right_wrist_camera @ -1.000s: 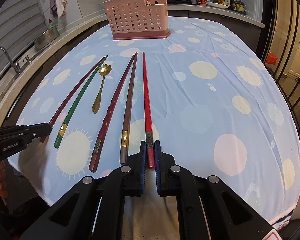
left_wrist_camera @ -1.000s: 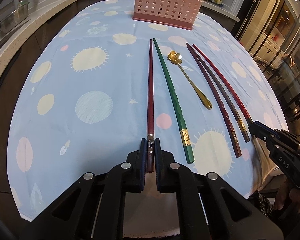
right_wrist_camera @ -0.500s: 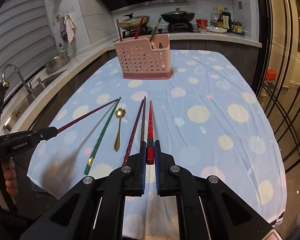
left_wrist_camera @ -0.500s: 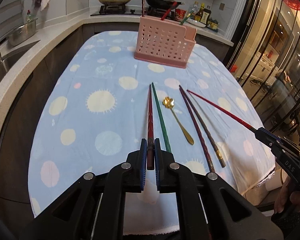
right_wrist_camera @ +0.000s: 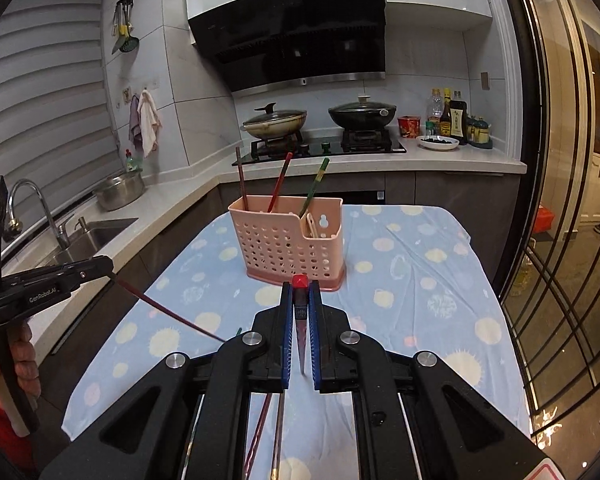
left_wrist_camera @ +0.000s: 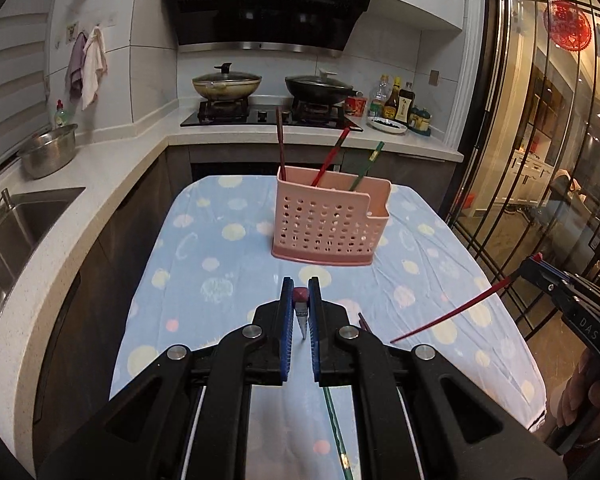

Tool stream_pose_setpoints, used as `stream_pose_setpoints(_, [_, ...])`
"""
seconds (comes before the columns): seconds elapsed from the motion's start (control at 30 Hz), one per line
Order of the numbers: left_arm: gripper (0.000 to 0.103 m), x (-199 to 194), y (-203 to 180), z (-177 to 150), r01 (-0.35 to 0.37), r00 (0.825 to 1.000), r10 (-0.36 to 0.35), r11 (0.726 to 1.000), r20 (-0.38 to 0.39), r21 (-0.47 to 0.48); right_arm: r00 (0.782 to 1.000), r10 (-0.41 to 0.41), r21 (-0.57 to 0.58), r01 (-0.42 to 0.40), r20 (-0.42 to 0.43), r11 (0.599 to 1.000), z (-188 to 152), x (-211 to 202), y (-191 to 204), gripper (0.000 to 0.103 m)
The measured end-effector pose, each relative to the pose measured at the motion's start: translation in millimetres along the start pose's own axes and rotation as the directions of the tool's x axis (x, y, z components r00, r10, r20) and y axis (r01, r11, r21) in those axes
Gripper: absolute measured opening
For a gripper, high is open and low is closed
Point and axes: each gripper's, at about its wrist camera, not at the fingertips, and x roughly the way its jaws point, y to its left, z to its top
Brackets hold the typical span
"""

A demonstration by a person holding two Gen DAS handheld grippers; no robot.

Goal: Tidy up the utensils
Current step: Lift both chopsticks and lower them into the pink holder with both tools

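Observation:
My left gripper (left_wrist_camera: 300, 294) is shut on a dark red chopstick (left_wrist_camera: 300, 295), held by its thick end above the table, tip hanging down. My right gripper (right_wrist_camera: 300, 286) is shut on a bright red chopstick (right_wrist_camera: 299, 282), held the same way. The pink perforated utensil holder (left_wrist_camera: 328, 226) stands upright ahead on the blue spotted cloth (left_wrist_camera: 220, 272); it also shows in the right wrist view (right_wrist_camera: 284, 246). Three chopsticks stand in it. The right gripper shows in the left wrist view (left_wrist_camera: 540, 270) with its chopstick (left_wrist_camera: 448, 316). The left gripper shows in the right wrist view (right_wrist_camera: 100, 266).
A green chopstick (left_wrist_camera: 334, 420) lies on the cloth under my left gripper. Two more chopsticks (right_wrist_camera: 266, 428) lie under my right gripper. A sink (right_wrist_camera: 88, 236) and steel bowl (left_wrist_camera: 50, 152) are on the counter at left. A stove with two pans (left_wrist_camera: 272, 88) is behind. Glass doors (left_wrist_camera: 540, 160) stand at right.
Both grippers have lifted their chopsticks off the cloth and tilted upward, so the views now look level across the table toward the holder and stove.

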Motion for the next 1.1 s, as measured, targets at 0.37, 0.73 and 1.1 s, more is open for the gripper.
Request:
stream_pose_setpoints(0.37, [0.007, 15, -3, 58, 0.014, 0.997, -0.015, 1.0, 0.076, 0.016, 0.997, 0.009, 0.015, -0.01, 0.077, 1.0, 56, 24, -5, 0.007])
stream_pose_setpoints(0.73, [0.007, 18, -9, 139, -0.003, 0.98, -0.006, 0.999, 0.198, 0.045, 0.982, 0.04, 0.013, -0.043, 0.185, 0.999, 147, 51, 0, 0.007])
stream_pose_setpoints(1.1, [0.007, 43, -7, 221, -0.024, 0.967, 0.01, 0.998, 0.255, 0.05, 0.971, 0.039, 0.036, -0.049, 0.236, 0.998, 214, 99, 4, 0.007])
